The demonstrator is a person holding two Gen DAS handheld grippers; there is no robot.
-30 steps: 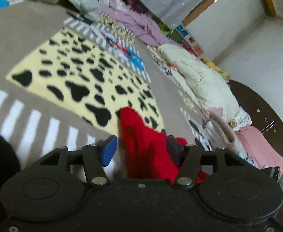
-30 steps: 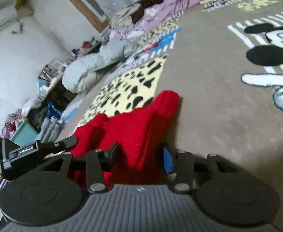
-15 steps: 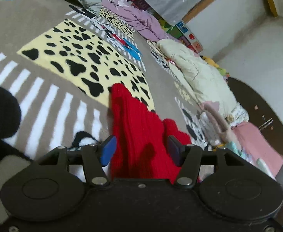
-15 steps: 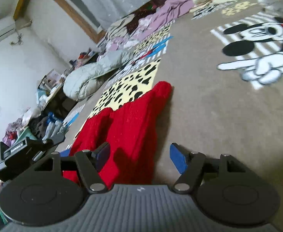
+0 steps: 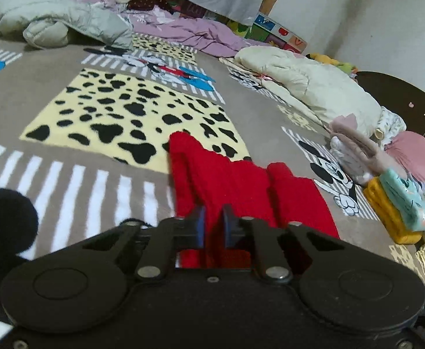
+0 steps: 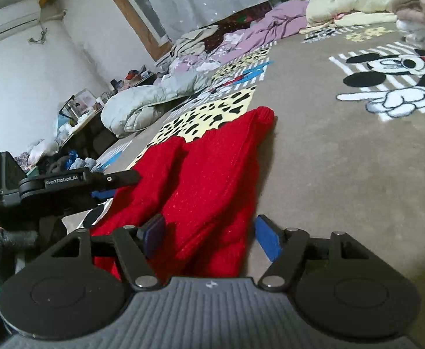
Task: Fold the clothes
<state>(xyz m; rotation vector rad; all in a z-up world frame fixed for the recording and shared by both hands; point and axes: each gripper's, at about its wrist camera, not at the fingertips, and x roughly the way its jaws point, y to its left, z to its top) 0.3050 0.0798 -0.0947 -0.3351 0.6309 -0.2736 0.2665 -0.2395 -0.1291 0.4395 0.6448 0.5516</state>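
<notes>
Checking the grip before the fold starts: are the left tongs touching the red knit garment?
Touching. The left wrist view shows the left tongs shut on the red knit garment, fabric pinched between the blue pads.

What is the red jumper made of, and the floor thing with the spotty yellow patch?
The red knitted garment looks like soft wool or acrylic yarn: ribbed rows and a fuzzy matte surface show. The brown cartoon-print rug looks like short plush pile, probably synthetic: its surface is velvety and its printed shapes have slightly fuzzy edges.
</notes>
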